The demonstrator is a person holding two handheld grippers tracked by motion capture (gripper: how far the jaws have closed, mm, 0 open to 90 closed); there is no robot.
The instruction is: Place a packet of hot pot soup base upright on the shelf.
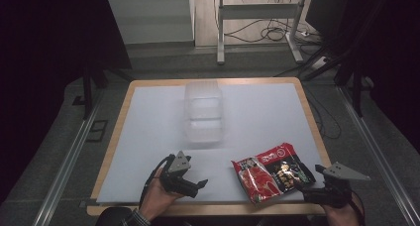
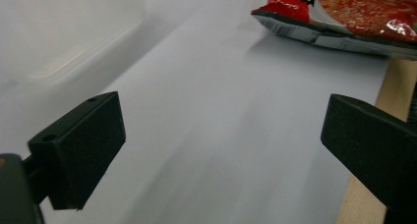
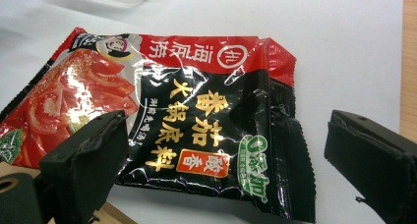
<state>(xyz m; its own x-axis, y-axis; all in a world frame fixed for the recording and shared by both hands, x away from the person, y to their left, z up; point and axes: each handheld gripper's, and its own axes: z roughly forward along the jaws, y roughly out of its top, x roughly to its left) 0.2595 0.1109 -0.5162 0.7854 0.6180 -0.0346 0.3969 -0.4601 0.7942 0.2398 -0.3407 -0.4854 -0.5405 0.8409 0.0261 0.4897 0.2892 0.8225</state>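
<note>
Right gripper view reads sauce packet [image 3: 196,130] lettering.

The packet [image 1: 273,172] lies on the table [image 1: 148,137] near its front edge, between my left gripper [image 1: 200,185] and my right gripper [image 1: 309,182]. The container [image 1: 203,114] stands behind it, mid-table.

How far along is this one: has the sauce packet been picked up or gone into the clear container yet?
Nothing looks done: the red and black sauce packet lies flat near the table's front edge, and the clear plastic container farther back looks empty. In hand: the right gripper is open with the packet's near edge between its jaws, not clamped. The left gripper is open, holding nothing. Grasping and moving the packet remain.
</note>
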